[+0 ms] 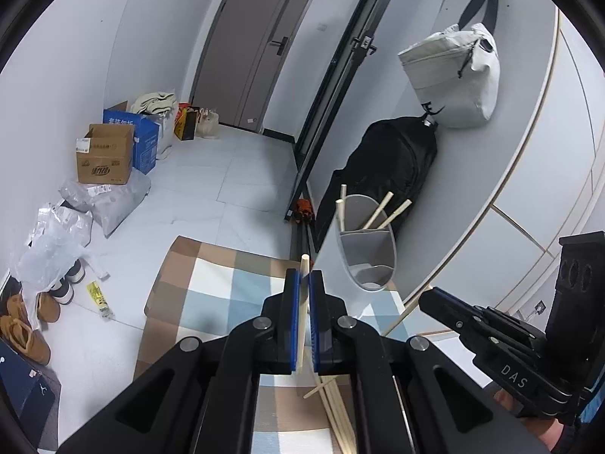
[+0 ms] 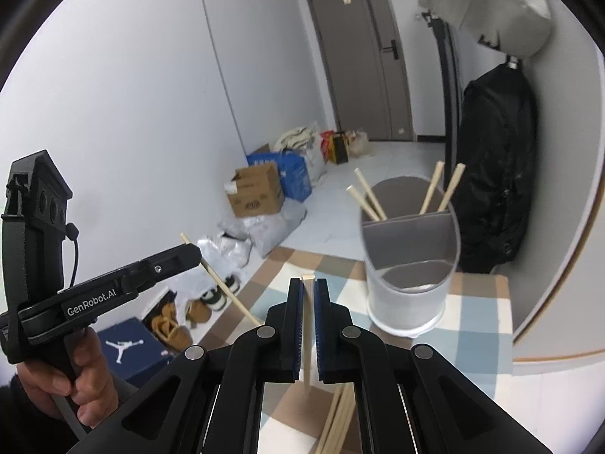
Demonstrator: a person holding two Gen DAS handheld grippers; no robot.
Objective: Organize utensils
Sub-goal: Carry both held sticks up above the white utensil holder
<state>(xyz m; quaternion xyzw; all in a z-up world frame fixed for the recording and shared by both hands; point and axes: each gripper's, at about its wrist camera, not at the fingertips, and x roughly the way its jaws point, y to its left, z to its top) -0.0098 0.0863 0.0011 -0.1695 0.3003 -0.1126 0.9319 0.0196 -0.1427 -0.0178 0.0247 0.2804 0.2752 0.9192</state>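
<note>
My left gripper [image 1: 304, 274] is shut on a wooden chopstick [image 1: 303, 302] and holds it above the checked cloth [image 1: 211, 283]. My right gripper [image 2: 308, 282] is shut on another chopstick [image 2: 308, 321]. Each gripper also shows from the side in the other view, the right one [image 1: 427, 297] and the left one [image 2: 194, 251]. The grey divided utensil holder [image 1: 368, 253], [image 2: 410, 265] stands on the cloth ahead and to the right, with several chopsticks [image 2: 368, 198] in its back compartments. More loose chopsticks [image 1: 336, 412] lie on the cloth below the grippers.
A black bag [image 1: 393, 166] and a white bag [image 1: 457, 79] hang on the wall right behind the holder. Cardboard boxes [image 1: 107, 155], plastic bags and shoes [image 1: 34, 321] line the floor at the left. A grey door [image 1: 261, 45] is at the far end.
</note>
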